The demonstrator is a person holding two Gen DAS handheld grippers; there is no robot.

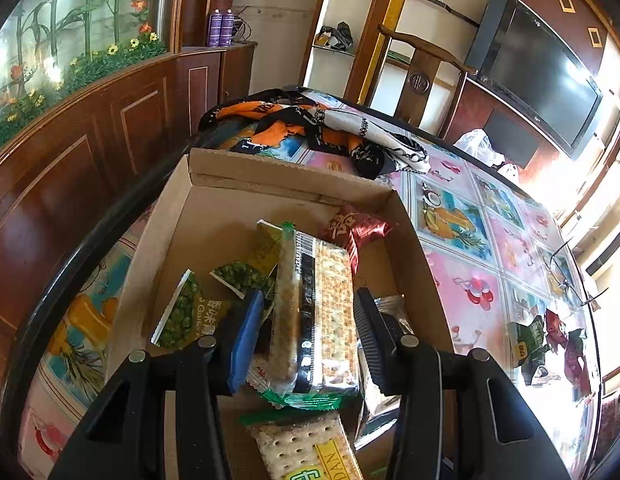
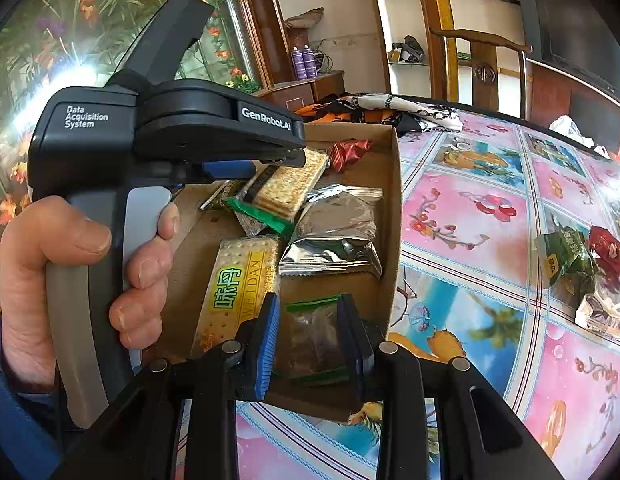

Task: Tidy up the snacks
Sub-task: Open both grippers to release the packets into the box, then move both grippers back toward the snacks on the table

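Left claw (image 1: 308, 320) apart around a cracker pack (image 1: 314, 312), right pad not touching, over the cardboard box (image 1: 286, 184). Right claw (image 2: 310, 332) clenched on a green-edged snack packet (image 2: 314, 336) at box's 6 o'clock rim. Loose snacks (image 2: 582, 272) at tabletop (image 2: 470, 240) 3 o'clock.

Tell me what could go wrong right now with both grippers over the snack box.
1. The left gripper straddles the cracker pack, which lies tilted on other packets; it may slide once let go.
2. The right gripper pinches a small green-edged packet right above the near wall of the cardboard box; released here, it might drop outside.
3. Both grippers work close together over the box and could bump.
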